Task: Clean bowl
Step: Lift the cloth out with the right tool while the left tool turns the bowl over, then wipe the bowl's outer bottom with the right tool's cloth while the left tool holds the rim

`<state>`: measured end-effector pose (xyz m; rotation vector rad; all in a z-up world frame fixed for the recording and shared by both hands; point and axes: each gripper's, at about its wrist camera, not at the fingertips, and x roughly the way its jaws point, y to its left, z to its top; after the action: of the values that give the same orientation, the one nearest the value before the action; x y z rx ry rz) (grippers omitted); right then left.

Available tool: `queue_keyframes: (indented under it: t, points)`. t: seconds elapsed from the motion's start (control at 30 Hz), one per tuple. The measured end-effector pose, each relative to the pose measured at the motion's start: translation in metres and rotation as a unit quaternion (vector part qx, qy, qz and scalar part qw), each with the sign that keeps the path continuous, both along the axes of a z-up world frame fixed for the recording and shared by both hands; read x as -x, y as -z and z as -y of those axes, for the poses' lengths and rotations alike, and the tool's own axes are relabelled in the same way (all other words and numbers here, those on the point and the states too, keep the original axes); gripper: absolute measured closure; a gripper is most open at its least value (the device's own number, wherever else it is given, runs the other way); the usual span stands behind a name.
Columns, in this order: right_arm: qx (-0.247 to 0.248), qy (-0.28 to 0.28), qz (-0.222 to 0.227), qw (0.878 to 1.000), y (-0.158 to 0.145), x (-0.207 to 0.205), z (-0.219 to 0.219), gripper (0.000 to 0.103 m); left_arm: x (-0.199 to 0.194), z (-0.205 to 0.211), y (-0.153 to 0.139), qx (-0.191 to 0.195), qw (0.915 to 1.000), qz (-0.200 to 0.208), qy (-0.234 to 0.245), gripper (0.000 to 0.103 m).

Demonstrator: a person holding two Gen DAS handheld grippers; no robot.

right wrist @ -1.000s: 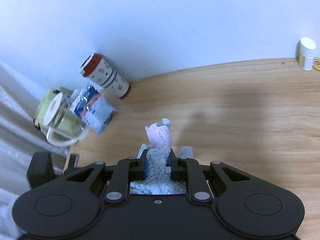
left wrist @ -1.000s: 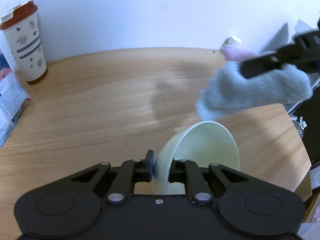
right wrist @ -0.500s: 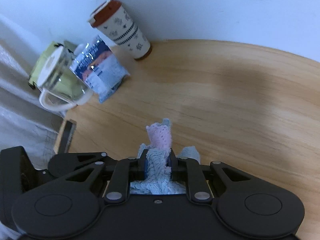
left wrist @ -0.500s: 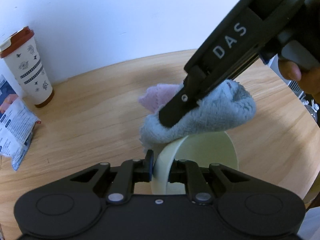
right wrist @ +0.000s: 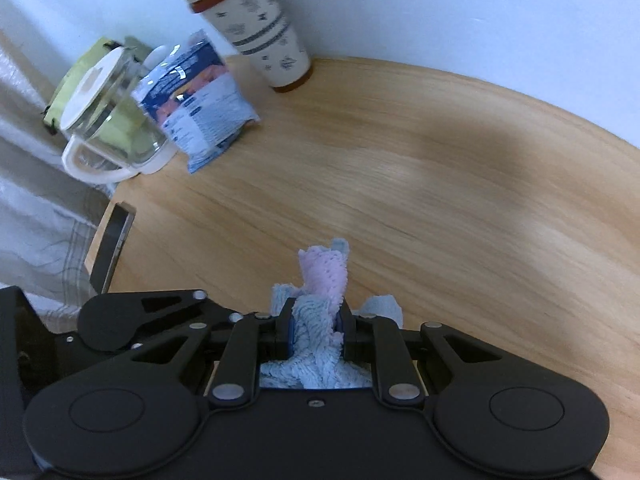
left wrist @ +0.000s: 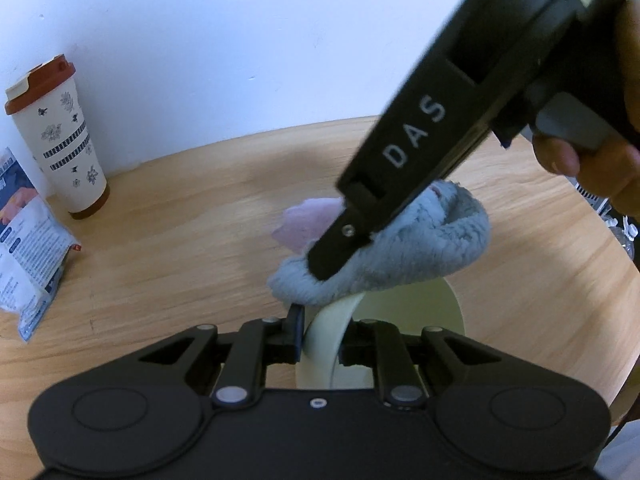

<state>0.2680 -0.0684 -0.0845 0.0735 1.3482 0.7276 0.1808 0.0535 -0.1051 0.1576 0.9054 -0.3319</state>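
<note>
Between left gripper (left wrist: 320,330) jaws: pale bowl (left wrist: 400,320) rim, clamped, bowl tipped above wooden table (left wrist: 180,240) | right gripper (right wrist: 316,330): clenched on blue-pink cloth (right wrist: 320,300), cloth lying on bowl's upper rim | outward: patterned cup (left wrist: 58,140), snack packet (left wrist: 28,248) at table's left edge.

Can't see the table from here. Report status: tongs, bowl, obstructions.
Left tongs shut on bowl rim, bowl tipped. Right tongs shut on cloth, cloth resting on bowl's top edge. Nothing in the way.
</note>
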Motion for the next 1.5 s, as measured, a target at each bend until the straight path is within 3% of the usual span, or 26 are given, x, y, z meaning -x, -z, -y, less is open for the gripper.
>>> queue_keyframes:
  t: [0.23,0.53,0.7,1.0,1.13,1.5]
  points:
    - [0.015,0.059,-0.034,0.998,0.028,-0.005,0.034,0.083,0.003,-0.005,0.000,0.002,1.0000,0.001,-0.005,0.089]
    - [-0.008,0.123,-0.104,0.987,0.070,0.007,0.072,0.083,0.004,-0.009,0.000,0.015,0.9998,-0.001,-0.012,0.089]
    - [-0.038,0.142,-0.110,0.983,0.063,-0.003,0.069,0.083,0.005,-0.018,0.002,0.032,0.9989,-0.005,-0.033,0.089]
    - [-0.103,0.107,-0.111,0.983,0.039,-0.015,0.022,0.083,0.009,-0.017,0.002,0.027,0.9992,0.005,-0.029,0.089]
    - [-0.099,0.088,-0.102,0.986,0.035,-0.013,0.011,0.083,0.013,-0.020,0.003,0.033,0.9990,0.007,-0.030,0.089]
    - [-0.089,0.148,-0.128,0.977,0.062,-0.003,0.062,0.083,0.018,-0.029,0.007,0.038,0.9983,-0.006,-0.045,0.089]
